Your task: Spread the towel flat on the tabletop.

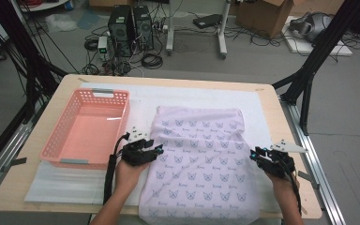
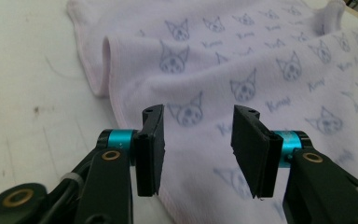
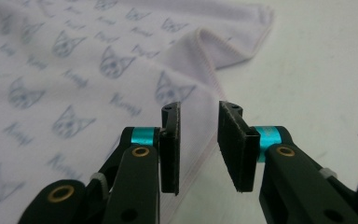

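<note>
Far left on the table [image 1: 47, 197]: pink basket [image 1: 56, 140], sitting on a white mat [image 1: 201, 96], nothing visible inside. Just right of the basket: left gripper [image 1: 158, 149], held in a hand [image 1: 129, 172] coming in from the bottom edge, tips over the left edge of the cloth [image 1: 201, 159]. In the left gripper view: jaws parted to a middling gap, nothing pinched, left gripper [image 2: 198, 151] poised above the cloth [image 2: 242, 70], whose pink-hemmed left edge runs beneath the left jaw.

Centre: pale lilac cloth printed with cat faces, lying flat on the mat, folded so that a doubled upper layer covers its far part, near end hanging off the table's front edge. Rolled fold visible at the upper left of the left gripper view.

Right: right gripper [image 1: 254, 154], in the other hand [image 1: 285, 187], just at the cloth's right edge. In the right gripper view: jaws a narrow gap apart, clear of the fabric, right gripper [image 3: 198, 147] above the hem of the cloth [image 3: 74, 70], which passes under the left jaw, bare mat [image 3: 307, 93] under the right one. No pad pressing on cloth on either side. Folded corner of the cloth beyond the tips, top centre.

Beyond the table: cables, two computer towers [image 1: 131, 28], cardboard box [image 1: 267, 14] on the floor.
</note>
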